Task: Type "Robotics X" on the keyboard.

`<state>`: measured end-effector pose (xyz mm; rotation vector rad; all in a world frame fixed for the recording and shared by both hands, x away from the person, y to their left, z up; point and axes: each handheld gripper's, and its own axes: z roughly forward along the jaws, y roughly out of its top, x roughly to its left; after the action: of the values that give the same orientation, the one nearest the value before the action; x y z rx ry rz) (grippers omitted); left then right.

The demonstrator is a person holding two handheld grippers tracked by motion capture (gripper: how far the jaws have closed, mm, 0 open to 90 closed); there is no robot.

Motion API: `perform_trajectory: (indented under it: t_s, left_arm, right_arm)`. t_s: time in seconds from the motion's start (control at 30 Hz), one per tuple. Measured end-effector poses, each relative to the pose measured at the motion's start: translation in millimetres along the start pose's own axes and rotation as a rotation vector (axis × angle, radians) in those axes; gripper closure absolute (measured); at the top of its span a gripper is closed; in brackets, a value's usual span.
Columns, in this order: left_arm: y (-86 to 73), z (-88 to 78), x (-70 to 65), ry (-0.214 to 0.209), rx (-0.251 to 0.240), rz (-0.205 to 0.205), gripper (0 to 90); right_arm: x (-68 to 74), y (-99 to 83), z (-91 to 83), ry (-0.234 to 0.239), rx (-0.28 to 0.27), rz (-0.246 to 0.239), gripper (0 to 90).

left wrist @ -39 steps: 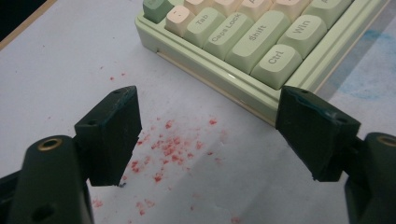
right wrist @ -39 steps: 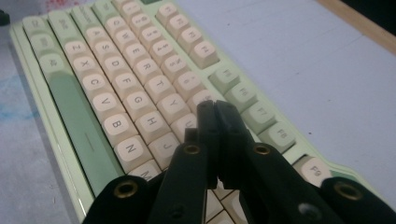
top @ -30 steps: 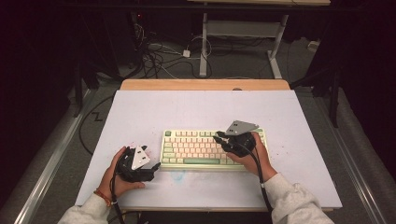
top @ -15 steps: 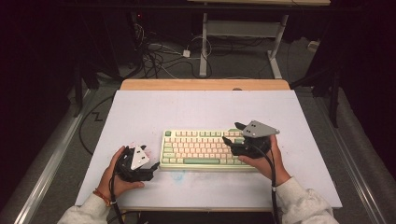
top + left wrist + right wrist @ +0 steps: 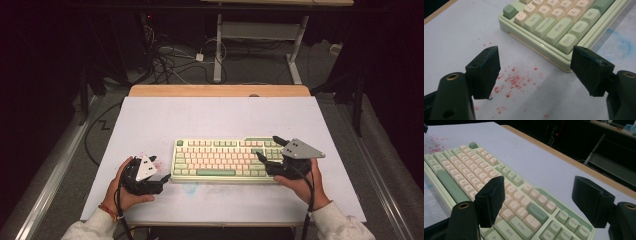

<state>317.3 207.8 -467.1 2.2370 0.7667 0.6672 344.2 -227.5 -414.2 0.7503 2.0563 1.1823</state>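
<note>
A pale green keyboard (image 5: 220, 161) with cream and green keys lies flat near the front of the white table top (image 5: 215, 120). My left gripper (image 5: 161, 183) rests just left of the keyboard's near-left corner (image 5: 564, 66). Its jaws (image 5: 536, 72) stand wide open with nothing between them. My right gripper (image 5: 267, 148) hovers over the keyboard's right end, held from the right side. Its jaws (image 5: 541, 195) have just been opening and now stand wide apart, gripping nothing. The keys (image 5: 524, 202) lie below them.
Red specks (image 5: 514, 80) dot the table by the left gripper, and a blue smear (image 5: 190, 187) lies in front of the keyboard. A wooden strip (image 5: 220, 91) edges the far side. Cables (image 5: 170, 60) and table legs (image 5: 218, 45) stand on the floor beyond.
The right gripper has slid to the right, from over the keys to the keyboard's right end, and its jaws have spread wider. The left gripper and the keyboard have stayed put.
</note>
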Motion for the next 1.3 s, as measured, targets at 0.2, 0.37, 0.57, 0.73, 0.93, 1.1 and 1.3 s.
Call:
perform_trajectory:
  t_s: [0.2, 0.37, 0.57, 0.73, 0.93, 1.1, 1.3]
  left_arm:
    - [3.8, -5.1, -1.3, -0.018, -0.028, 0.000, 30.9]
    - [5.7, -8.1, 0.1, -0.039, -0.023, -0.002, 47.6]
    - [12.1, -13.8, 4.6, -0.085, -0.025, -0.015, 80.9]
    - [22.3, -18.5, 8.3, -0.116, -0.032, -0.023, 88.0]
    - [43.0, -12.3, 4.0, -0.159, -0.036, 0.010, 88.1]
    - [63.4, 4.8, -7.0, -0.218, -0.022, 0.046, 88.1]
    - [84.5, 27.0, -20.1, -0.266, 0.008, 0.119, 88.2]
  right_arm:
    - [-2.5, -14.4, -12.9, -0.024, 0.001, 0.000, 26.2]
    - [-2.2, -24.8, -21.2, -0.040, 0.012, 0.000, 26.3]
    - [0.6, -35.1, -29.4, -0.042, 0.032, 0.015, 26.5]
    - [3.2, -41.4, -34.9, -0.048, 0.046, 0.015, 26.5]
    - [4.8, -44.9, -36.0, -0.041, 0.058, 0.027, 26.5]
    - [5.3, -45.9, -34.4, -0.038, 0.065, 0.026, 26.5]
    - [5.0, -47.4, -32.2, -0.033, 0.073, 0.023, 26.5]
